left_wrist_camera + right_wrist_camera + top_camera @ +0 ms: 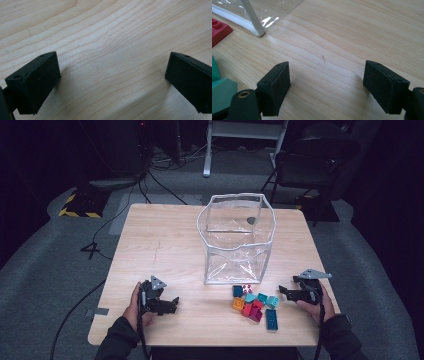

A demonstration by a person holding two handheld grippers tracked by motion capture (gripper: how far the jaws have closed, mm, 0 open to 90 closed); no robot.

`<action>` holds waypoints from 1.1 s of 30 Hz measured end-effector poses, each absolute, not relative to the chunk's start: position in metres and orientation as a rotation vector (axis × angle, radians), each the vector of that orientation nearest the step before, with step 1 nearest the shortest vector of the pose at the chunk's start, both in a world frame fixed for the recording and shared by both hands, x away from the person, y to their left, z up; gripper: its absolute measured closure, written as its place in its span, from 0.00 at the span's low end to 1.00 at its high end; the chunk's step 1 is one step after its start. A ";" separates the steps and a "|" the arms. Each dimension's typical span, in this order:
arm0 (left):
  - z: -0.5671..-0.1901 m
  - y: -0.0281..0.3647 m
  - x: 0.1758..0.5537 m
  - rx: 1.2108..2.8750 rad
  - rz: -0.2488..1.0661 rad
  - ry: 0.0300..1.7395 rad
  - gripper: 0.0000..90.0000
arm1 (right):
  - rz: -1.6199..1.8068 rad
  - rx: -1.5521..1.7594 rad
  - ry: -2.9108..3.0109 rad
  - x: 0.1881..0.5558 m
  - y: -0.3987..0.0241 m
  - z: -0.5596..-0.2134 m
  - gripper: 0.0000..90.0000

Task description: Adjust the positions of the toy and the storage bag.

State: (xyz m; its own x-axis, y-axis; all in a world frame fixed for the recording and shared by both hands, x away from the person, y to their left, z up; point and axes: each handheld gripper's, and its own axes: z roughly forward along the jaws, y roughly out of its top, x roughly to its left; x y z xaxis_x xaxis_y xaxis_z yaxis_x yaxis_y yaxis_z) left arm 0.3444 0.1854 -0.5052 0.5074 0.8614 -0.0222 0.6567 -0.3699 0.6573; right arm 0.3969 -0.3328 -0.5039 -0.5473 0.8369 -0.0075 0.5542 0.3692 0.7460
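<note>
From my high view, the bricks [254, 305] sit in a tight pile, so I can't count them or see which overlap; the studs are too small to read. A dark spot shows through the bag [235, 240], and I can't tell whether it lies inside or on the far wall. Each hand [134, 307] wraps its gripper body. In the right gripper view, the red brick [219, 28] and the teal brick [222, 96] are cut by the left edge, the bag's corner by the top. In the left gripper view, the right-hand black jaw runs off the frame.
</note>
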 end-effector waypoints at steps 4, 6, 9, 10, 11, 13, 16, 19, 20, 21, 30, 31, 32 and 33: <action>-0.505 0.190 0.343 2.163 0.419 1.199 0.00 | 0.998 1.209 2.248 0.396 -0.333 -0.504 0.24; -0.505 0.191 0.342 2.166 0.417 1.187 0.00 | 0.996 1.211 2.245 0.395 -0.332 -0.504 0.24; -0.505 0.194 0.342 2.185 0.410 1.150 0.00 | 0.995 1.199 2.267 0.395 -0.335 -0.503 0.24; -0.505 0.194 0.342 2.186 0.411 1.144 0.00 | 0.994 1.191 2.277 0.394 -0.337 -0.503 0.24; -0.505 0.194 0.342 2.188 0.408 1.137 0.00 | 0.996 1.183 2.288 0.394 -0.339 -0.503 0.24; -0.505 0.195 0.343 2.192 0.402 1.125 0.00 | 1.025 1.176 2.306 0.392 -0.343 -0.502 0.23; -0.505 0.197 0.343 2.202 0.399 1.108 0.00 | 1.071 1.112 2.284 0.385 -0.345 -0.495 0.25; -0.505 0.197 0.343 2.203 0.398 1.107 0.00 | 1.108 1.062 2.280 0.380 -0.342 -0.488 0.25; -0.505 0.197 0.343 2.204 0.397 1.105 0.00 | 1.133 1.036 2.280 0.377 -0.340 -0.483 0.26; -0.505 0.197 0.343 2.204 0.397 1.105 0.00 | 1.145 1.025 2.281 0.376 -0.340 -0.482 0.26; -0.505 0.198 0.342 2.205 0.400 1.110 0.00 | 1.205 0.956 2.311 0.371 -0.330 -0.475 0.27; -0.505 0.198 0.342 2.201 0.401 1.110 0.00 | 1.207 0.950 2.317 0.370 -0.329 -0.475 0.27; -0.505 0.198 0.342 2.201 0.402 1.109 0.00 | 1.212 0.938 2.322 0.370 -0.327 -0.474 0.27; -0.505 0.198 0.342 2.201 0.402 1.109 0.00 | 1.216 0.930 2.329 0.369 -0.326 -0.474 0.27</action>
State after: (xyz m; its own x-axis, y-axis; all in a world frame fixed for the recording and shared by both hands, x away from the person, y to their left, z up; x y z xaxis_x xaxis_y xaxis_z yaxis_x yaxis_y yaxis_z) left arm 0.3421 0.1979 -0.5051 0.5985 0.8011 -0.0111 0.6076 -0.4448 0.6579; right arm 0.3688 -0.3258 -0.4736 -0.7221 0.6917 -0.0073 0.3892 0.4151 0.8223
